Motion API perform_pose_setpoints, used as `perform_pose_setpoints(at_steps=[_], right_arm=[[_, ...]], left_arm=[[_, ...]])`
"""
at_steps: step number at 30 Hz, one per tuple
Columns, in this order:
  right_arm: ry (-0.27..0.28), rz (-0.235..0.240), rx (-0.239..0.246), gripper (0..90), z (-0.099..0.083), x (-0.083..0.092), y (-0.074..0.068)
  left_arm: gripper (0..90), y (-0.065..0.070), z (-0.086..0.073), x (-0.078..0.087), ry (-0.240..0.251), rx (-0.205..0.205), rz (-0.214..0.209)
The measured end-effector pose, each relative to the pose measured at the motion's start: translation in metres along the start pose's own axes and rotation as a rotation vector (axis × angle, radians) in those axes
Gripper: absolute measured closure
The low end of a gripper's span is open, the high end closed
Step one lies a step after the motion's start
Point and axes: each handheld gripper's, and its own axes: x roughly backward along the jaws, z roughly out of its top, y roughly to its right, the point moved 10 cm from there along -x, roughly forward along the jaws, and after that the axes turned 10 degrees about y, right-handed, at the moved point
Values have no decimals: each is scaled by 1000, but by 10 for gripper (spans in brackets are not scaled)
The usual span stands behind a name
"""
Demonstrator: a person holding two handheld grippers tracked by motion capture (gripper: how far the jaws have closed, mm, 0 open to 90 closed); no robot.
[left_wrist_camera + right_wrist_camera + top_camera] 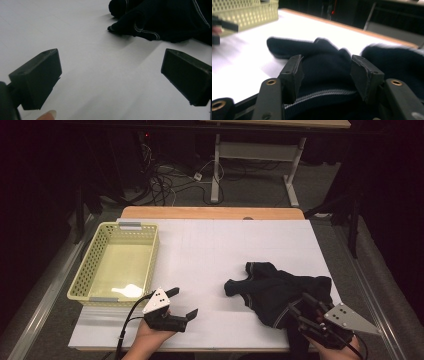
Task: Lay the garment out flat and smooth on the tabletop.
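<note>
1. Dark garment, crumpled, lies on the white table at its near right; one part hangs over the near edge by the right hand.
2. White stitching shows along its hems in the left gripper view.
3. Right gripper at the near right corner, jaws over the garment's near edge, pointing up-left across the table.
4. Right gripper view: jaws stand part-open, cloth bunched between them with a ribbed hem low in the gap. Pads look just beside the cloth, not pressing it; frame is blurred.
5. Left gripper at near centre-left, held just above bare table, jaws wide, nothing between them.
6. Left gripper is well apart from the garment, which lies beyond its jaws.
7. Yellow-green perforated basket stands on the table's left side, just beyond the left gripper.
</note>
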Motion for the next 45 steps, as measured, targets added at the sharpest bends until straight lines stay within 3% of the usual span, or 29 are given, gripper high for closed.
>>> perform_pose_setpoints(at_steps=[3,8,14,17,21,24,27,30,35,40,45], right_arm=[[-47,8,1,389,-13,-5,-1],[-160,-2,18,243,-39,-10,-1],[-165,-94,-5,203,-44,0,28],[-155,-138,-51,184,-46,9,47],[-192,-174,-110,124,-61,16,67],[-225,-151,-192,55,-74,15,73],[-312,-116,-184,2,-89,12,66],[-356,-103,-151,1,-95,9,58],[-385,-142,-91,25,-99,6,54],[-385,-159,-85,171,-98,7,58],[-347,-162,-91,405,-95,8,66]], left_arm=[[25,0,0,0,-3,2,-1],[25,0,0,-1,-7,5,-6],[25,0,0,-1,-6,0,-3],[25,0,-1,-1,-11,6,-3],[25,0,-1,-1,-11,4,-5],[25,0,-1,-1,-14,8,-5],[26,0,-1,-1,-15,4,-4],[26,0,-1,-2,-19,7,-7],[27,0,-1,-2,-20,5,-3],[30,-1,-2,-3,-29,8,-2],[30,-1,-2,-3,-31,7,-5]])
